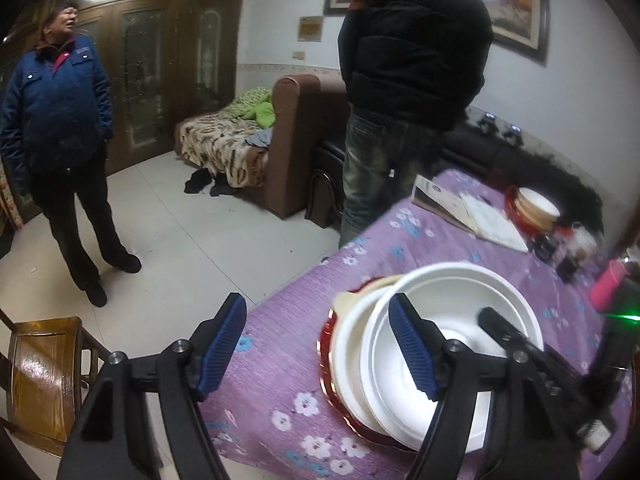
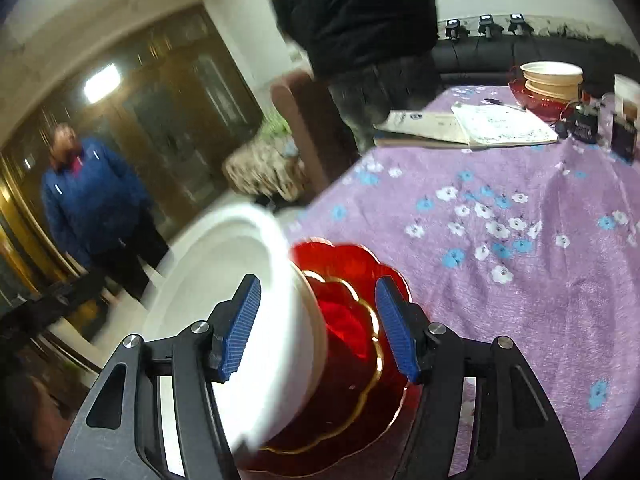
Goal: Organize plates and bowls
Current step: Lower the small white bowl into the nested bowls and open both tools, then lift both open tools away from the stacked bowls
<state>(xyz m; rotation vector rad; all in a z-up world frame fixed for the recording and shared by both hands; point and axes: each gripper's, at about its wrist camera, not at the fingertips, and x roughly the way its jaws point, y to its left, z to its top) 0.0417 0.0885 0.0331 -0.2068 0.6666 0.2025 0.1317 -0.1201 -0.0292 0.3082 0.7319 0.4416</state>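
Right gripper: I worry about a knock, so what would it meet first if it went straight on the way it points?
Most likely the white bowl, whose rim sits between the open right gripper fingers, stacked on the red plate. Depth is unclear, so the plate could come first.

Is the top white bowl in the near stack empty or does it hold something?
Empty of food: the top white bowl shows a bare white inside. Only a black finger of the right gripper reaches over it.

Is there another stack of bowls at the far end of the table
Yes, in the right wrist view cream bowls sit stacked in a red dish at the far end of the purple floral tablecloth.
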